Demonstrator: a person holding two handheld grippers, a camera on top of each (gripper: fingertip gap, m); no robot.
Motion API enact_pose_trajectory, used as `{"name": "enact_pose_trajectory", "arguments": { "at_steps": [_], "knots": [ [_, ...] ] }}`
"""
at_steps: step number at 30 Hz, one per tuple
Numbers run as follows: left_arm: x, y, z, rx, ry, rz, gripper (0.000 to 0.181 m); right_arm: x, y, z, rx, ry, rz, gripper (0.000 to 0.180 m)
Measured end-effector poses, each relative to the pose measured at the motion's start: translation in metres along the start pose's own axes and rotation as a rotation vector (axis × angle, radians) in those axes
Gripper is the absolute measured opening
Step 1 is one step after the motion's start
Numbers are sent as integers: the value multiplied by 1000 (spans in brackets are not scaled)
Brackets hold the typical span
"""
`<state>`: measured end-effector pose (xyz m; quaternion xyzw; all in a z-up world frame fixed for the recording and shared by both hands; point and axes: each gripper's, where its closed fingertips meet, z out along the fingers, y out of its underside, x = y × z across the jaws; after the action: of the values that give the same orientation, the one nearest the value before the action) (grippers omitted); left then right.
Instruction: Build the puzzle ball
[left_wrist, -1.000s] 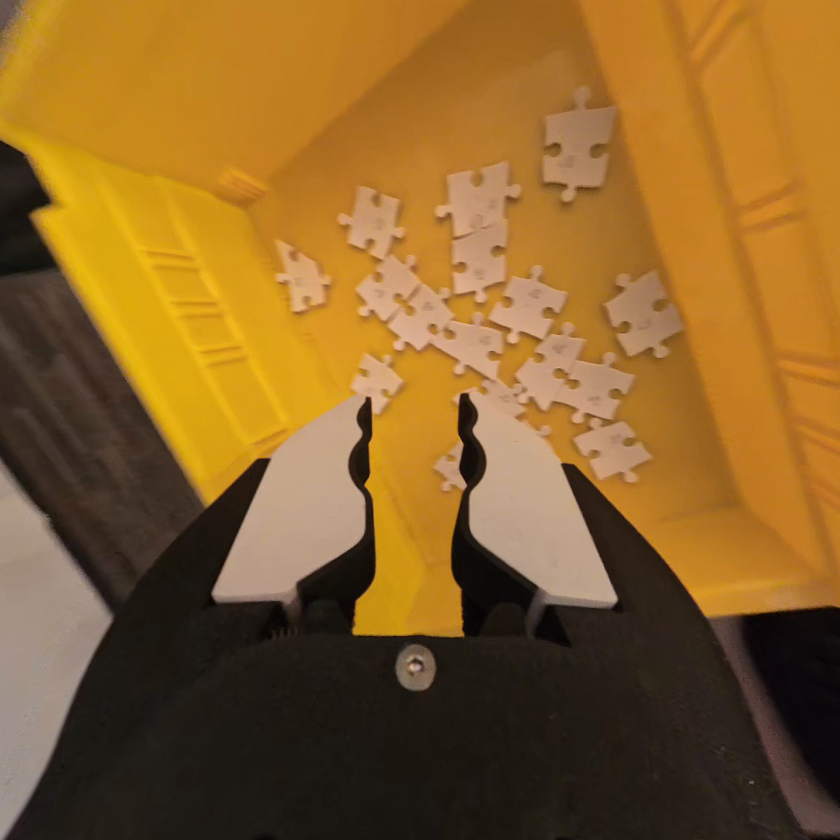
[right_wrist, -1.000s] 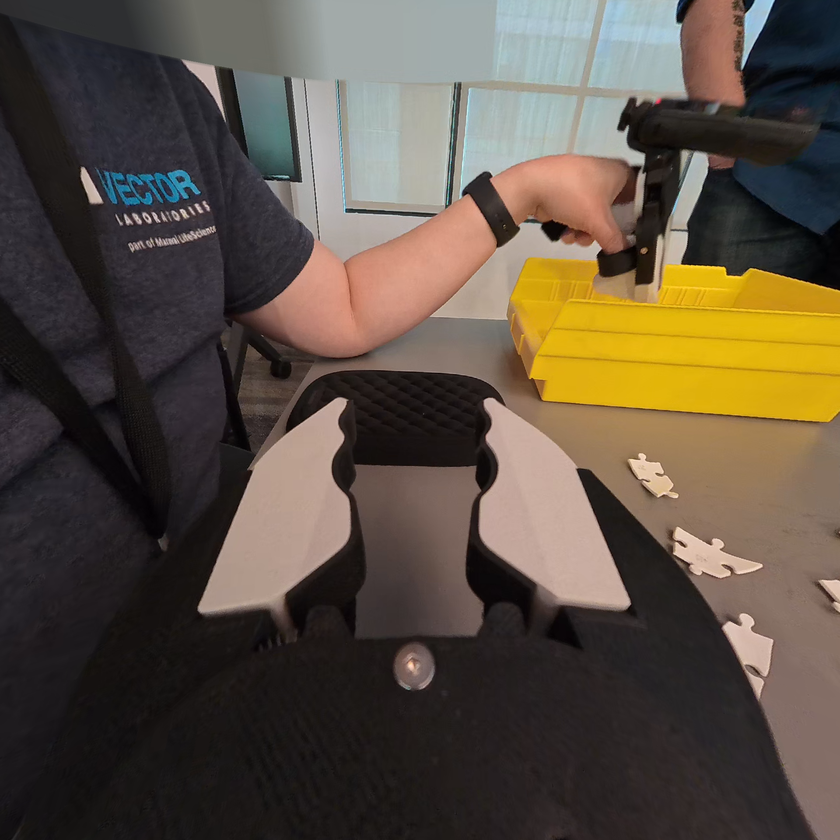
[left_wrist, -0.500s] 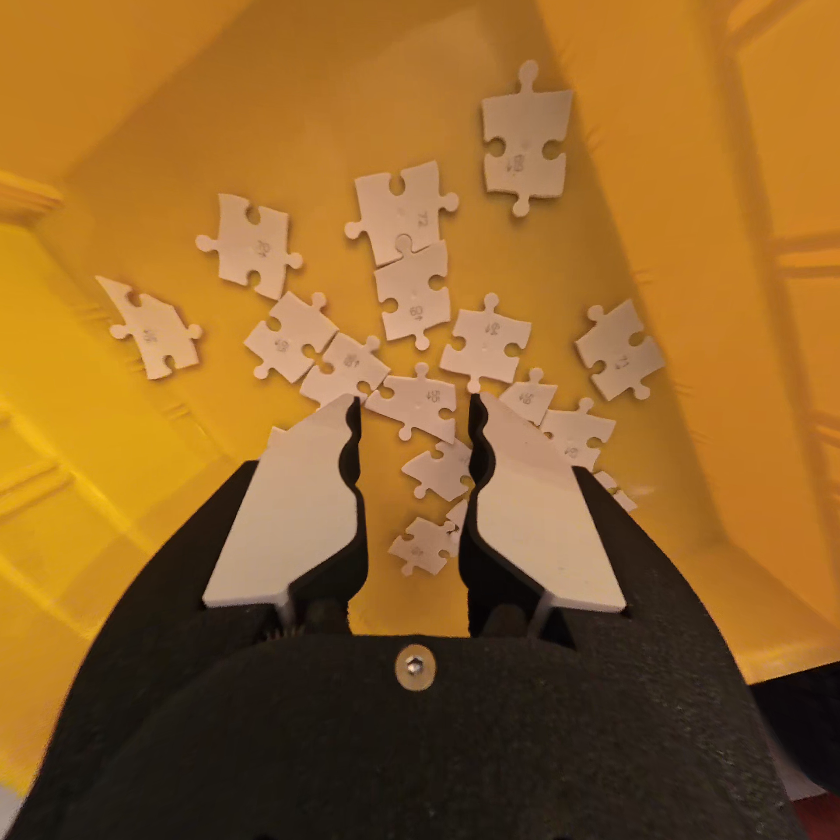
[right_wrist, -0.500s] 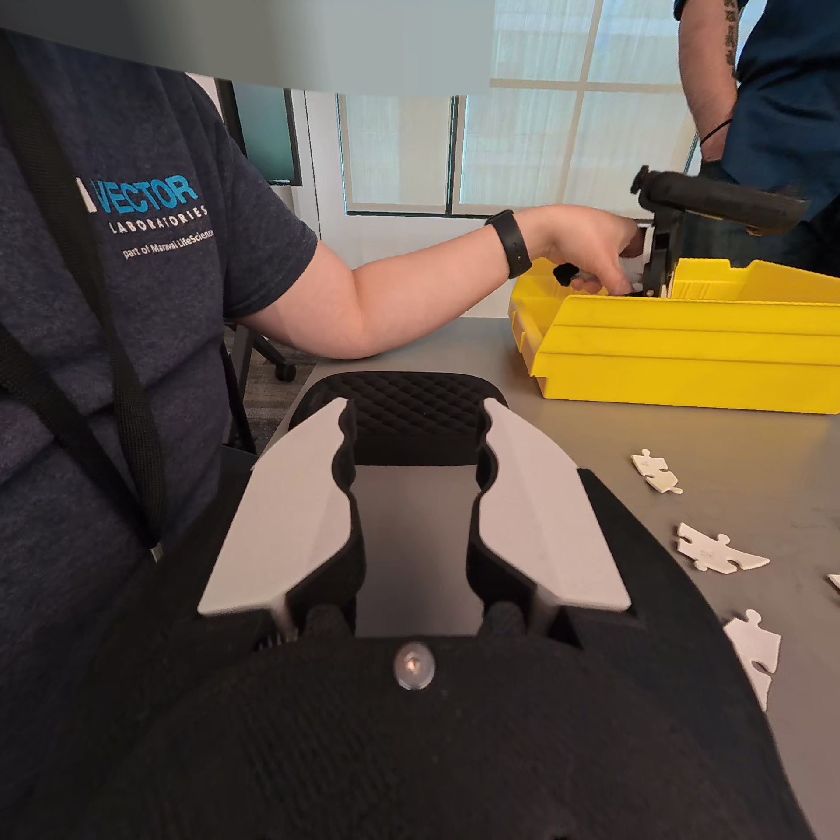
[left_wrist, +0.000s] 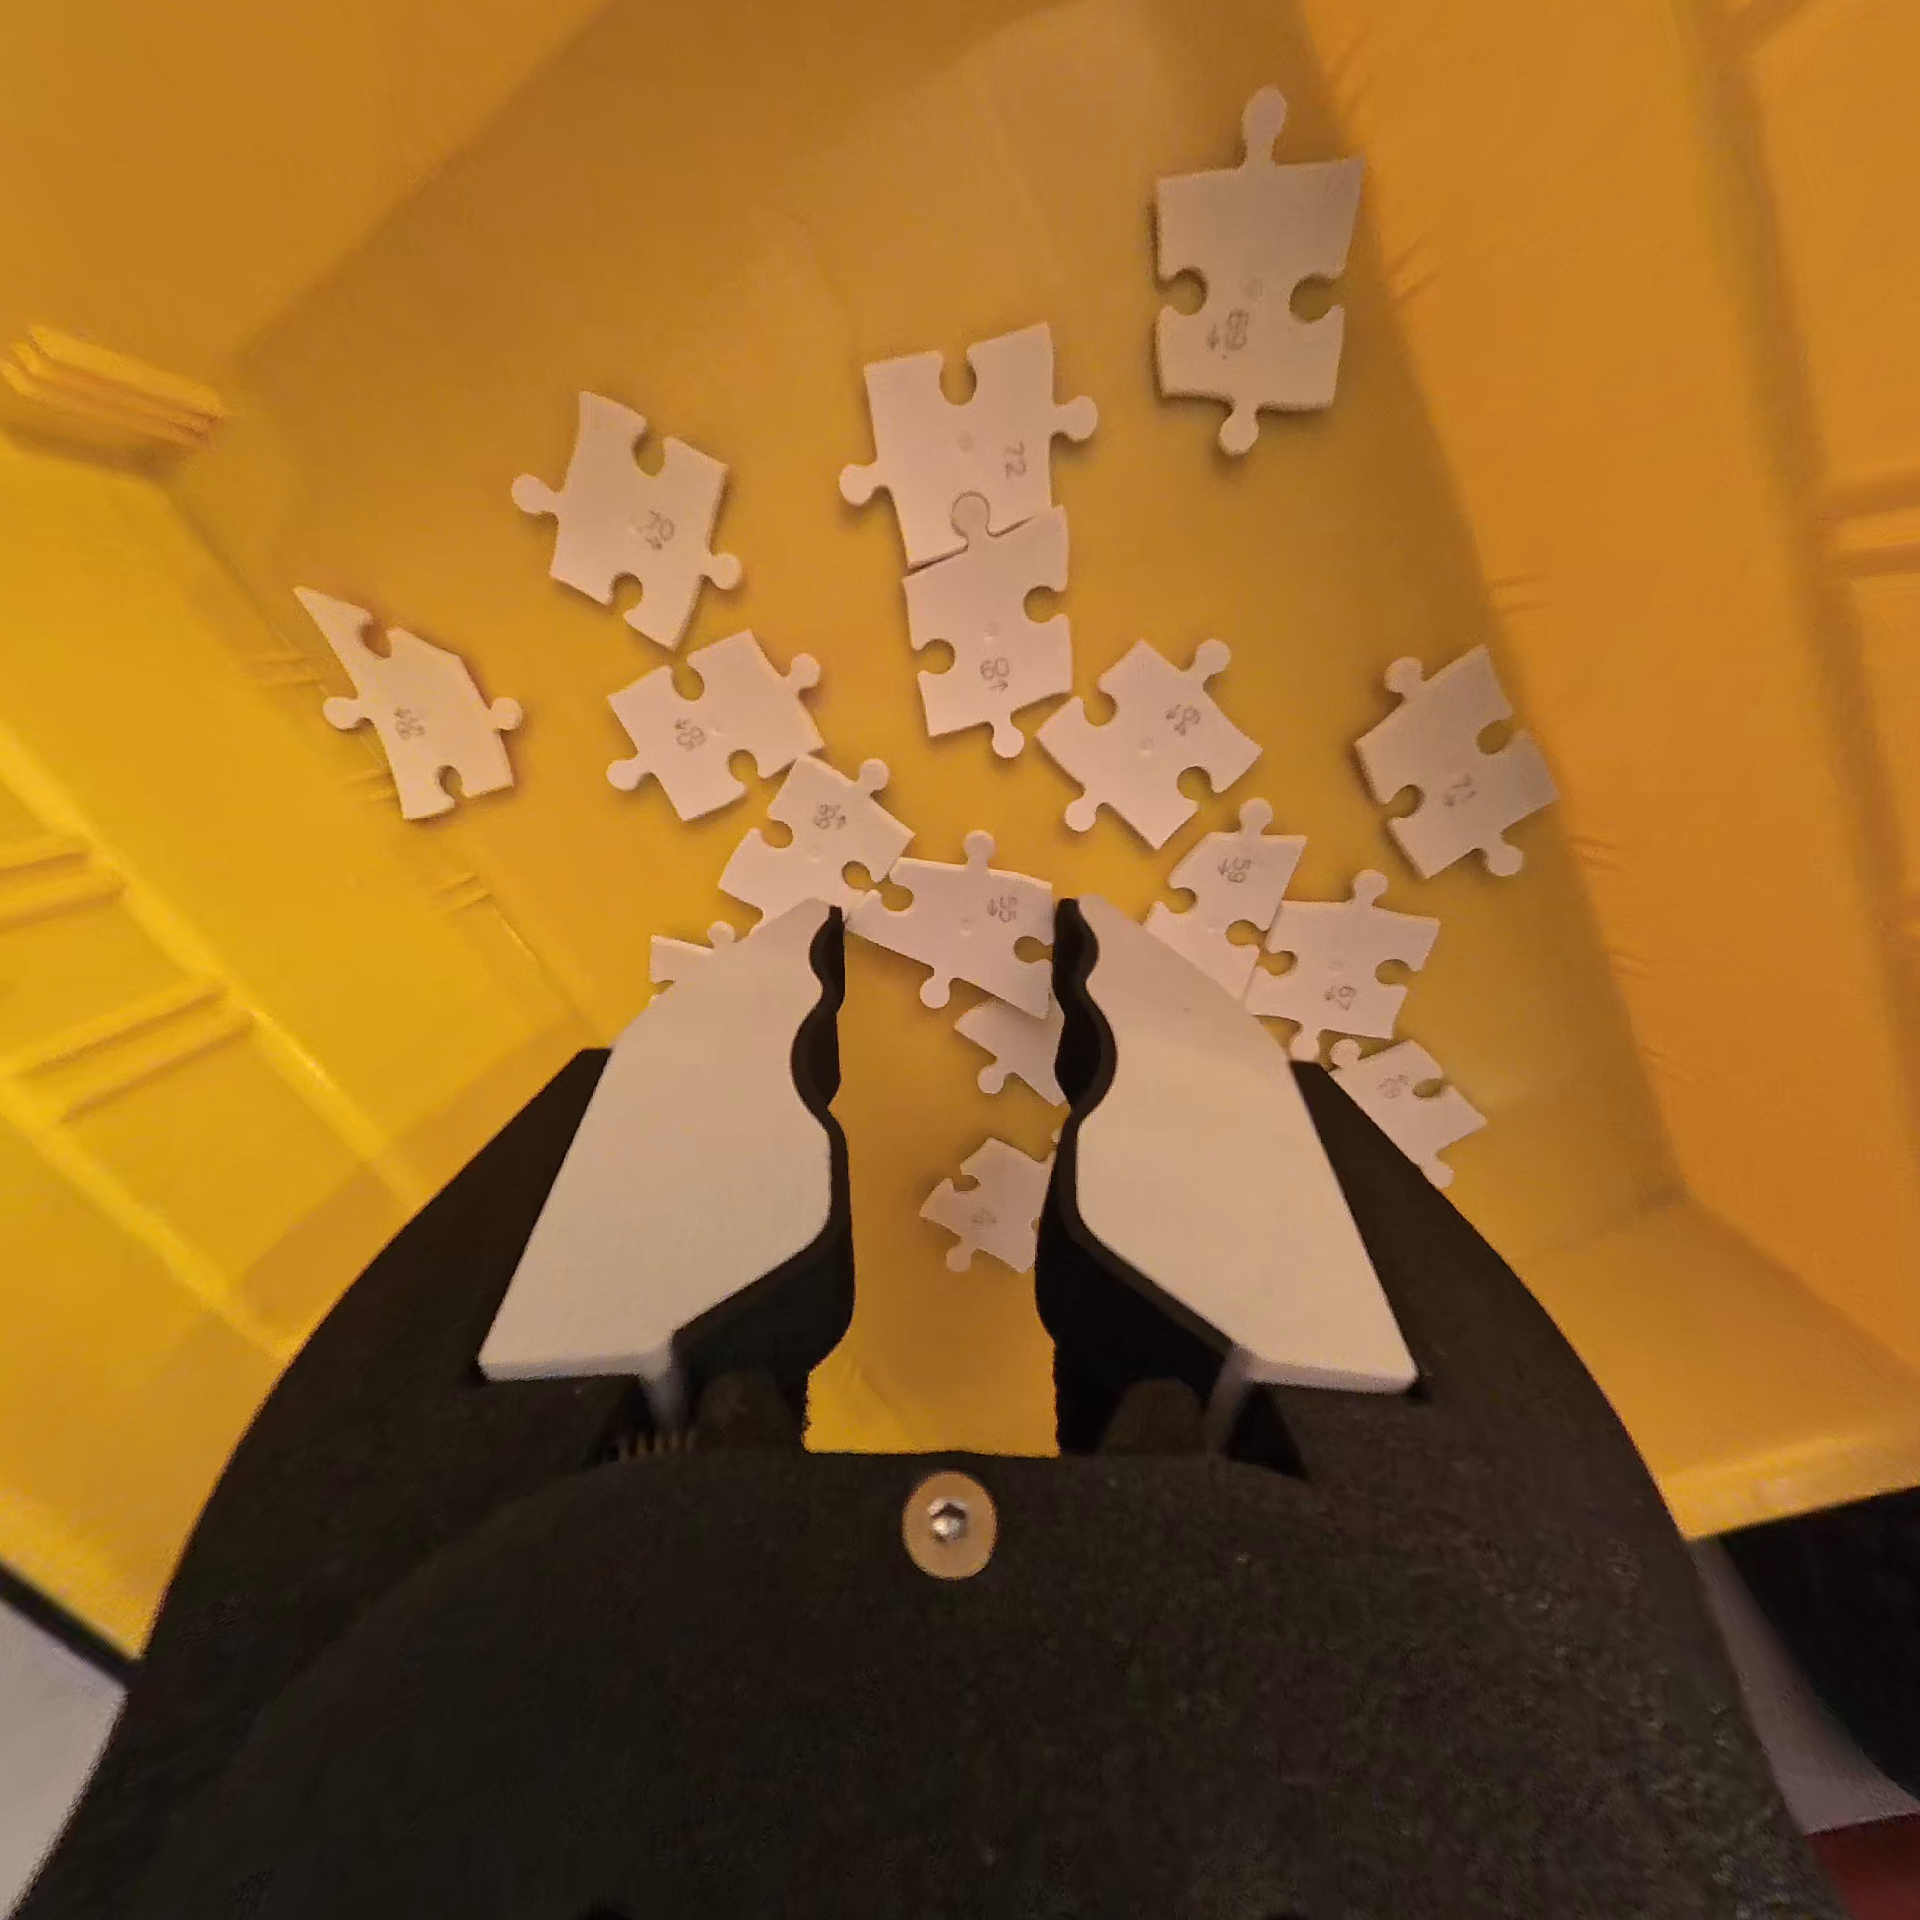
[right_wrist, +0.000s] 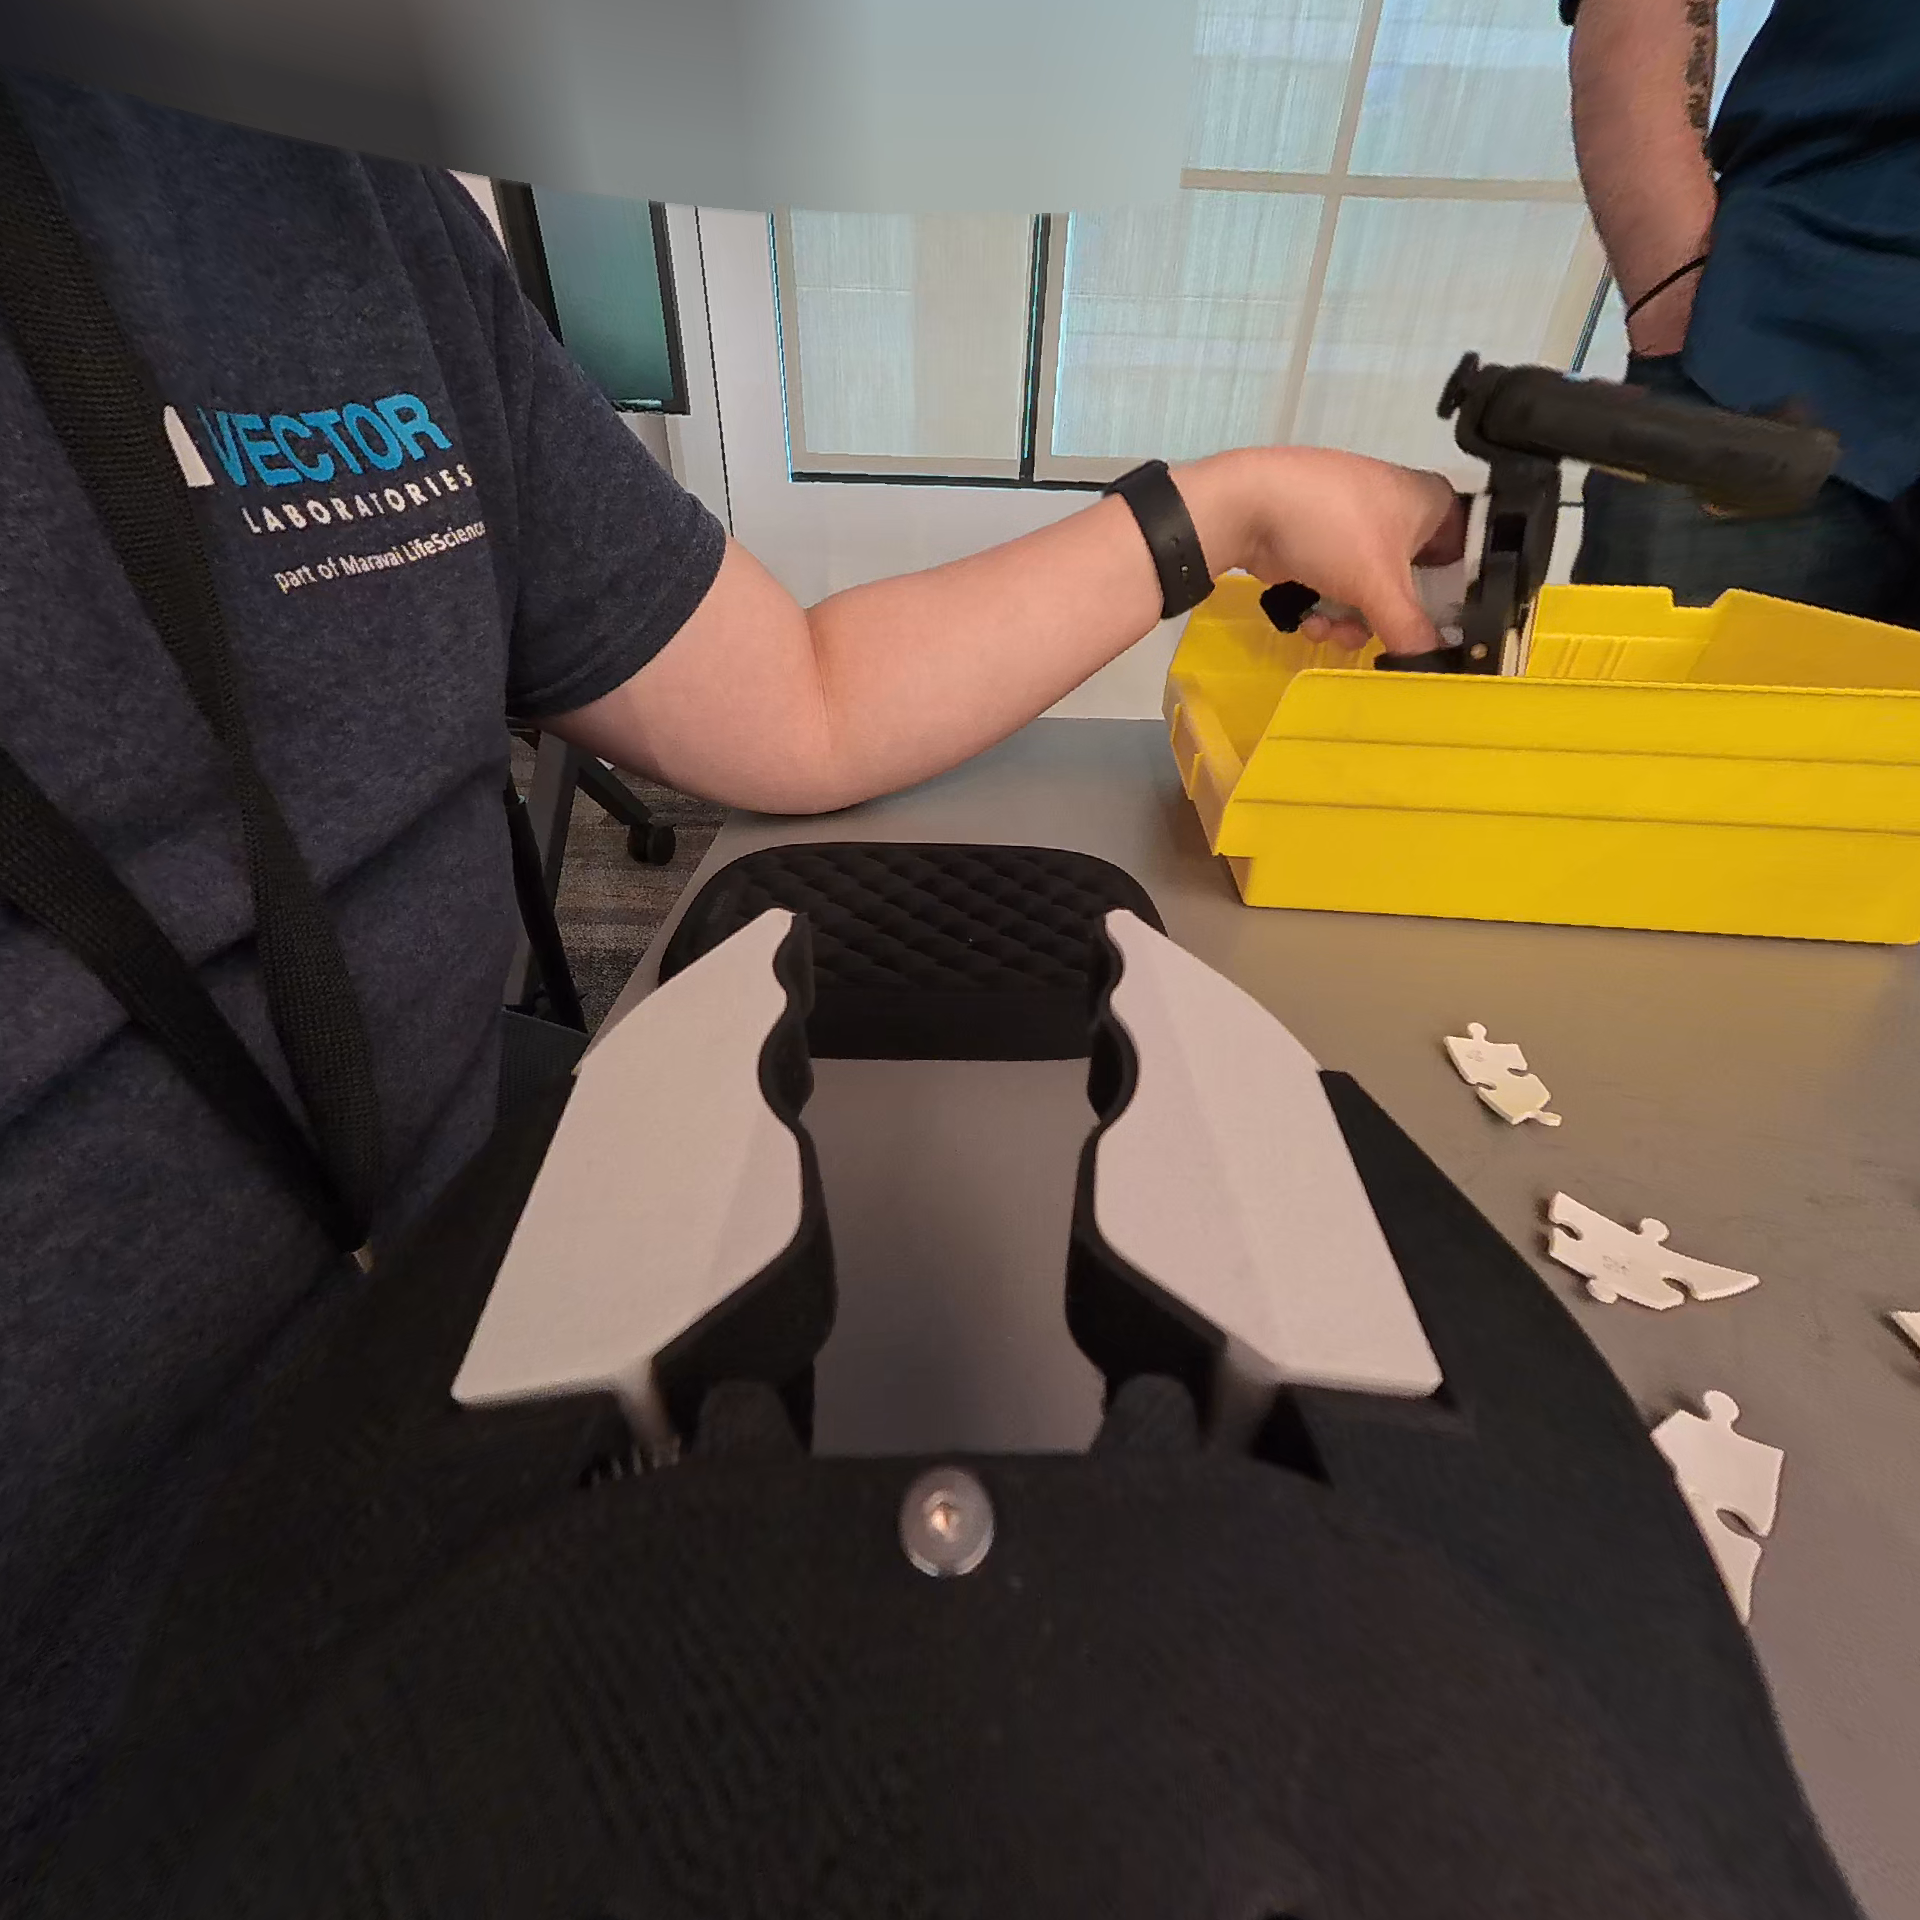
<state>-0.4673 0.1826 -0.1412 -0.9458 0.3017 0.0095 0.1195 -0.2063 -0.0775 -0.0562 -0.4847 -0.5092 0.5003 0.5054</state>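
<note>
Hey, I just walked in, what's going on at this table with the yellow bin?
A seated person holds a gripper in each hand. The left gripper is down inside the yellow bin, jaws open over a scatter of white puzzle pieces, gripping none yet. The right gripper hovers open and empty above the grey table, where a few loose pieces lie. No puzzle ball is in view.

Left gripper (left_wrist: 948, 914) is down inside the bin (left_wrist: 312, 1039), jaws apart over the bin floor. Puzzle pieces (left_wrist: 987, 644) lie scattered on that floor, ahead of and between my fingertips; one piece (left_wrist: 971, 920) sits right between them. Right gripper (right_wrist: 945, 935) hangs over the table (right_wrist: 1299, 997) near me, bin far right. Loose pieces (right_wrist: 1631, 1262) lie on the table before the bin, right of the gripper.
</note>
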Motion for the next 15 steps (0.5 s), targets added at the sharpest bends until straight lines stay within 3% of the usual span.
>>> {"name": "enact_pose_trajectory", "arguments": {
  "at_steps": [4, 8, 12, 15],
  "knots": [
    [0, -4, -25, 55, -24, -14, 38, 1, 0, 0, 1, 1, 6, 52],
    [15, -19, -83, 215, -74, -17, 38, 0, 1, 1, -7, -2, 5, 52],
    [87, -50, -153, 484, 10, 84, 38, 0, 2, 1, -12, -3, 5, 52],
    [168, -55, -157, 486, 207, 252, 38, 0, 2, 2, -16, -5, 1, 52]
  ]
}}
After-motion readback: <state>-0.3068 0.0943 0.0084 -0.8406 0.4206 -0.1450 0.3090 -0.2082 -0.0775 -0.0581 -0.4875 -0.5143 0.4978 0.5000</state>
